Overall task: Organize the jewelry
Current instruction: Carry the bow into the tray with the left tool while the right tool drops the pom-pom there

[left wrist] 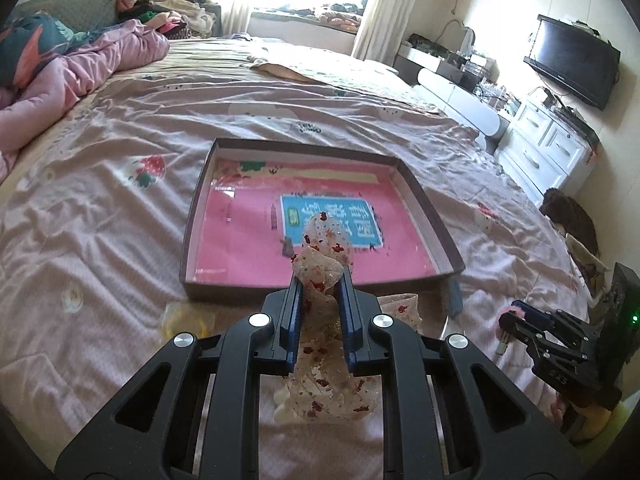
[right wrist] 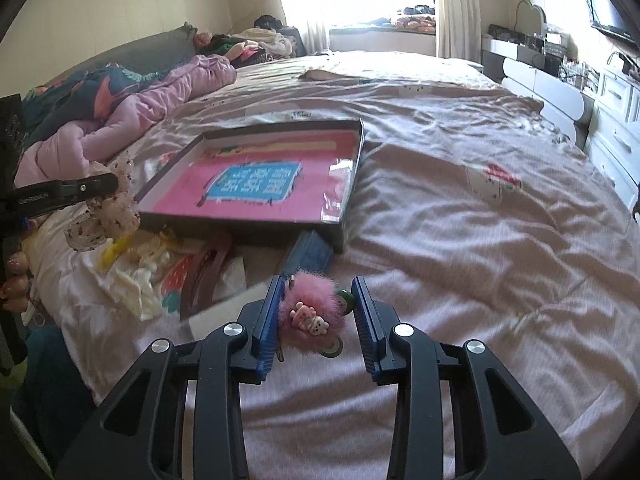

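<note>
Step in hand, probably carrying: squeezing a spotted bow point(left wrist: 325, 240) in the tight-shut left claw point(left wrist: 320, 280), pinching a fluffy pink clip point(right wrist: 310, 308) in the partly closed right claw point(right wrist: 317, 282), hovering near the box point(left wrist: 320, 146) on the bed point(left wrist: 120, 160). Next, likely: lowering both inside, then letting go.

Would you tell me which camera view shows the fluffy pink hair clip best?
The right wrist view: the fluffy pink hair clip sits large between the right hand-held gripper fingers, its small charm visible. The left wrist view shows only a pink tuft at that gripper's tip, near the frame's right edge.
</note>
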A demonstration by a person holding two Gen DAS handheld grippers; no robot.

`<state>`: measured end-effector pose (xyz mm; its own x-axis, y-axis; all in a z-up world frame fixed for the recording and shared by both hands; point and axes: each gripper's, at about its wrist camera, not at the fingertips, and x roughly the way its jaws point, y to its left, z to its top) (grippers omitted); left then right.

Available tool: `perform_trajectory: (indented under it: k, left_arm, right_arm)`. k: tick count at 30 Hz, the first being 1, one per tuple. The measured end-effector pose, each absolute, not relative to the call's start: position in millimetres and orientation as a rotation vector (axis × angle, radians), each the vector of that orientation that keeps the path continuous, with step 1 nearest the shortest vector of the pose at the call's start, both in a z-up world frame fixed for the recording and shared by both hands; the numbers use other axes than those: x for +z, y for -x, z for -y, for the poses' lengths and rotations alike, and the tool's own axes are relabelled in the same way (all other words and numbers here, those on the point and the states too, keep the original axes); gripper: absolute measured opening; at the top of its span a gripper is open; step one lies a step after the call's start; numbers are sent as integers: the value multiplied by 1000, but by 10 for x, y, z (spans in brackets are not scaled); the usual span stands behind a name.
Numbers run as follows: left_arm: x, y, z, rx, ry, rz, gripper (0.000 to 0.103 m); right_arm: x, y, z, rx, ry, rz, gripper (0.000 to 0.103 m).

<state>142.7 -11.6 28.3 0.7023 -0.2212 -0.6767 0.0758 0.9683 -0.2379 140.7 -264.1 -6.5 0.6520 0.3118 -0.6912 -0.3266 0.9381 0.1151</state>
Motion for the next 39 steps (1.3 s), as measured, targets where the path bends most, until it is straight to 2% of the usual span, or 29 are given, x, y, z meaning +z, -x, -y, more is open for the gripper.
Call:
perform_trajectory:
  k: [18, 31, 35, 39]
  left_arm:
    - [199, -2006, -224, -84, 251, -745, 10]
    - [-134, -2245, -300, -75, 260, -797, 11]
    - [-158, -2266, -307, -72, 248, -806, 12]
    - [-168, -2277, -326, -69, 246, -810, 19]
  right_arm:
    - [212, -2082, 2141, 444, 83, -719, 33]
    - [-48, -2678, 1802, 444, 101, -788, 33]
    - [-141, -2805, 1782, 426, 108, -811, 33]
    - [-211, -2886, 1767, 412, 109, -829, 33]
